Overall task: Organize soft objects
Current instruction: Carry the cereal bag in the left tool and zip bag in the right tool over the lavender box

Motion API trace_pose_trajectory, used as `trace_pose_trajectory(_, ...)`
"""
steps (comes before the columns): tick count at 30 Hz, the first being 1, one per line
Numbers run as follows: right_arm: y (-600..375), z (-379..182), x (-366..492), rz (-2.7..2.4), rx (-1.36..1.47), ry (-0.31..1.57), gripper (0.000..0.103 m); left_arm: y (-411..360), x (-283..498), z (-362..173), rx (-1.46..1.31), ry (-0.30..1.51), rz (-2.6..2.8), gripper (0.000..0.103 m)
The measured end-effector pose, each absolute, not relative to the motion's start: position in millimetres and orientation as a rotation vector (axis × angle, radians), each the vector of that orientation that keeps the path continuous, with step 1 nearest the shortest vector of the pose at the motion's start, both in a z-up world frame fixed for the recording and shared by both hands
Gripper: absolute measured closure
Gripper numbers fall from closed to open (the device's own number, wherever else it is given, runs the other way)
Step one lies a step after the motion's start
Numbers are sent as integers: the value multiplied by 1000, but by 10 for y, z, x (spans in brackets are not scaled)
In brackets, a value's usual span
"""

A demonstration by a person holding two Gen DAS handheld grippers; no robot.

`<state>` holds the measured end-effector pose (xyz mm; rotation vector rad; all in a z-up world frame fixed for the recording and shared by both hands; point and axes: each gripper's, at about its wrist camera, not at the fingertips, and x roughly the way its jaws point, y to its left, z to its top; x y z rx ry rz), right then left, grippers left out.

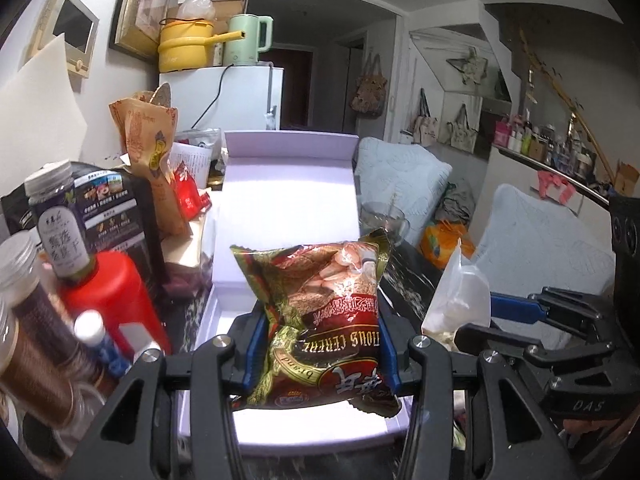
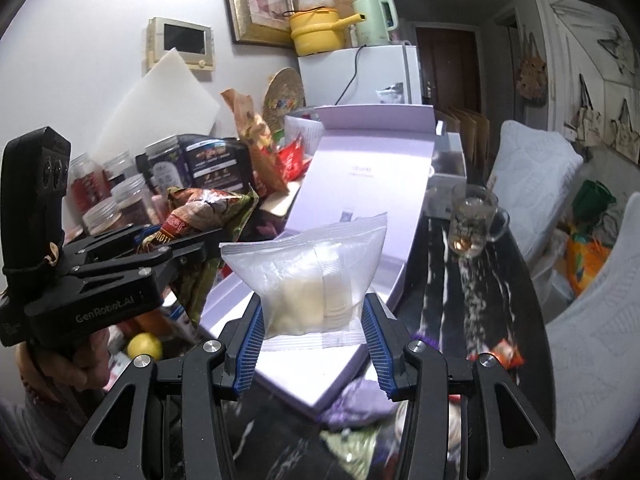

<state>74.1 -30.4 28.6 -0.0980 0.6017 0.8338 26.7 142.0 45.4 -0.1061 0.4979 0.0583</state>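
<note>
Left hand-held gripper point(image 1: 322, 354): you have it clamped on the glossy red-and-gold foil cereal packet point(image 1: 320, 316), its blue ribbed pads pressing the packet's two sides about halfway up. The foil bulges above the pads, so the grip looks firm without crushing it.
Cereal packet position: it hangs in the air over the open lilac cardboard box point(image 1: 288, 208), above the near end of the tray. That placement suggests the box is where you mean the soft things to go.
Right hand-held gripper point(image 2: 312, 334): it is closed on the clear plastic pouch of pale, soft filling point(image 2: 310, 276), gripped low on both edges so the bulk stands up above the pads.
Pouch position: held above the near right edge of the lilac box point(image 2: 360, 184), close beside the cereal packet point(image 2: 208, 216), not yet set down.
Why both are raised: carrying them clear of the box wall lets you lower each straight in, I judge.
Desk point(image 2: 448, 280): dark and marbled, with a glass mug point(image 2: 474, 224) standing just right of the box, so keep the pouch's path to the left of it.
Clutter on the left: jars and the red plastic bottle point(image 1: 116, 300) crowd that side of the box, leaving the tray as the free space.
Next, as a judgement: lower one packet flat before releasing the other, so they lie side by side.
</note>
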Motion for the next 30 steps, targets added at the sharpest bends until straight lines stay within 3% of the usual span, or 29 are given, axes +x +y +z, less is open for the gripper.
trace_pose_trajectory(12, 27, 222, 1271, 830, -117, 608, 55, 1685, 851, 231, -110, 561, 128, 57)
trace_pose_trajectory(30, 424, -309, 1842, 831, -154, 757, 55, 1843, 1431, -370, -94, 738, 208, 57)
